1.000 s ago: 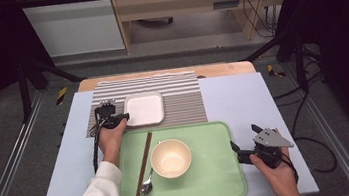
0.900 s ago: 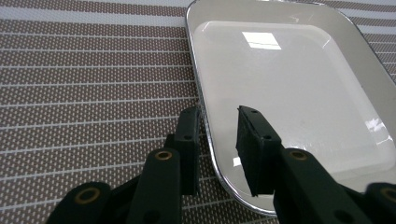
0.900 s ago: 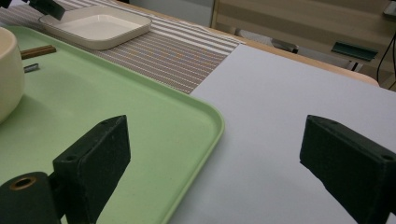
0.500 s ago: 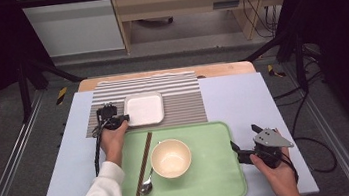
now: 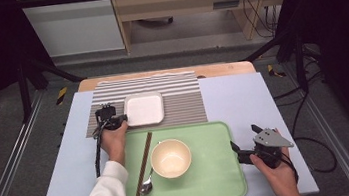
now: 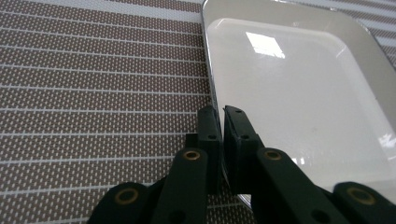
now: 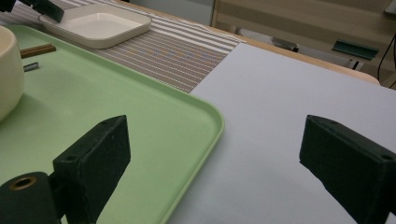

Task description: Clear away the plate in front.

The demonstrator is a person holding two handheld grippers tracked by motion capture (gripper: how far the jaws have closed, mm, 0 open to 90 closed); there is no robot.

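A white square plate lies on the striped placemat. My left gripper is at its left rim. In the left gripper view the jaws have just been closing and now pinch the rim of the plate between their pads. My right gripper rests by the right edge of the green tray. In the right gripper view it stands wide open, with the tray's corner below the gap and nothing gripped.
On the tray sit a cream bowl, brown chopsticks and a metal spoon at its left side. A pale blue mat covers the table. The wooden table edge runs along the far side.
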